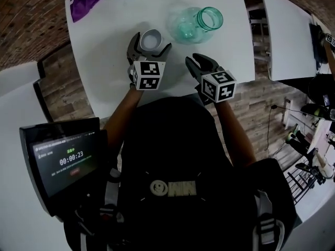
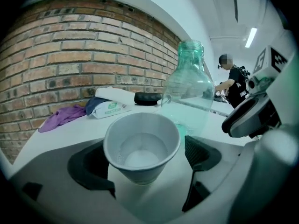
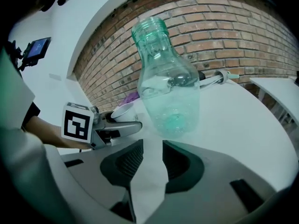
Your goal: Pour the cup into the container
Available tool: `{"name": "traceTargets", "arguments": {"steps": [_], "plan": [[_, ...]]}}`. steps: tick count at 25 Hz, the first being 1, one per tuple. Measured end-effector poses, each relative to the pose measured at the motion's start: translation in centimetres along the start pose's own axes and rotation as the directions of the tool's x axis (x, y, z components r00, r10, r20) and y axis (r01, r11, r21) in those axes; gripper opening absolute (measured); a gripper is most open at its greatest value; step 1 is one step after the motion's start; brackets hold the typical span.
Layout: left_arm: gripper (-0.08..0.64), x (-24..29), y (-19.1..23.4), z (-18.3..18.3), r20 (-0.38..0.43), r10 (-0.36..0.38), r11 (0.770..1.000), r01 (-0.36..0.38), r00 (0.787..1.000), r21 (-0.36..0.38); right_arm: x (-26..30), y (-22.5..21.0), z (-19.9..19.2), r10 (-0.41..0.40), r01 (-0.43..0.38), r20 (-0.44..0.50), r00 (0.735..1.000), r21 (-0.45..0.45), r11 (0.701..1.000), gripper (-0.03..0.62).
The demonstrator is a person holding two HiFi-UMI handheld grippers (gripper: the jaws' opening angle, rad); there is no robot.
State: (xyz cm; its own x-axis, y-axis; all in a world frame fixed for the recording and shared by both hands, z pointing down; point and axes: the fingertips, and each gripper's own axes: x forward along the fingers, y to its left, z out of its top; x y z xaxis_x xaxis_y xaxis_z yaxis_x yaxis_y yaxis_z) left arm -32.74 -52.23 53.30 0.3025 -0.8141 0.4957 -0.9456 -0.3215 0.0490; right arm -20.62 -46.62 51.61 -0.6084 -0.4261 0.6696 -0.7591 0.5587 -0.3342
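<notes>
Left gripper (image 1: pixel 152 46) is at full spread, with the small white paper cup (image 2: pixel 141 146) standing upright between its jaws. The right-hand pad is clearly off the cup wall and the other side looks clear too, so nothing is clamped. Can't tell whether any liquid is in the cup.

Right gripper (image 3: pixel 149 158) has its jaws parted by a narrow gap with only bare tabletop between them, so it's empty. It points at the clear green-tinted bottle with a wide neck (image 3: pixel 167 85), which stands upright just beyond its tips, not touching.

Cup and bottle both sit on the white table (image 1: pixel 99 61), bottle to the cup's right and a bit further from the person, near but apart. Bottle's bottom looks greenish, contents unclear.

Purple cloth (image 1: pixel 86 1) lies at the far left corner of the table. A dark screen showing a timer (image 1: pixel 63 161) sits low at the person's left
</notes>
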Motion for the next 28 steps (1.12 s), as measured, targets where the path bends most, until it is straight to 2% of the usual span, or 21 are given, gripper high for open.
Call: {"name": "traceTargets", "arguments": {"steps": [4,8,9,11,16,19,25,28], "plan": [[0.502,0.7,-0.1,-0.5,0.003,0.003,0.999,-0.003,1.000,0.052,-0.9,-0.1,0.7,-0.006,0.005,0.036,0.999,0.015,1.000,0.114],[0.492,1.0,0.0,-0.2,0.025,-0.014,1.000,0.014,1.000,0.017,-1.6,-1.0,1.4,-0.053,0.053,0.064,0.997,0.000,0.999,0.114],[0.451,1.1,0.3,-0.2,0.027,-0.004,1.000,0.003,1.000,0.015,-1.6,-1.1,1.4,-0.060,0.060,0.067,0.996,-0.002,0.998,0.114],[0.304,1.0,0.9,-0.2,0.030,0.022,1.000,-0.023,0.999,0.015,-1.5,-1.3,1.2,-0.066,0.066,0.061,0.996,0.004,0.998,0.112],[0.293,0.9,0.9,-0.2,0.034,0.025,0.999,-0.026,0.999,0.024,-1.5,-1.4,0.9,-0.076,0.075,0.075,0.994,0.009,0.997,0.112],[0.290,0.6,1.1,-0.2,0.032,0.027,0.998,-0.029,0.999,0.058,-1.4,-1.3,1.4,-0.071,0.072,0.098,0.993,-0.011,0.997,0.112],[0.290,-0.8,0.8,1.6,0.043,-0.057,0.997,0.055,0.997,0.057,-1.2,-2.1,1.8,-0.048,0.051,0.118,0.992,-0.022,0.998,0.112],[0.290,-2.2,0.0,3.2,0.044,-0.070,0.991,0.064,0.997,0.119,-1.6,-2.6,2.1,-0.028,0.032,0.131,0.991,-0.030,0.999,0.112]]}}
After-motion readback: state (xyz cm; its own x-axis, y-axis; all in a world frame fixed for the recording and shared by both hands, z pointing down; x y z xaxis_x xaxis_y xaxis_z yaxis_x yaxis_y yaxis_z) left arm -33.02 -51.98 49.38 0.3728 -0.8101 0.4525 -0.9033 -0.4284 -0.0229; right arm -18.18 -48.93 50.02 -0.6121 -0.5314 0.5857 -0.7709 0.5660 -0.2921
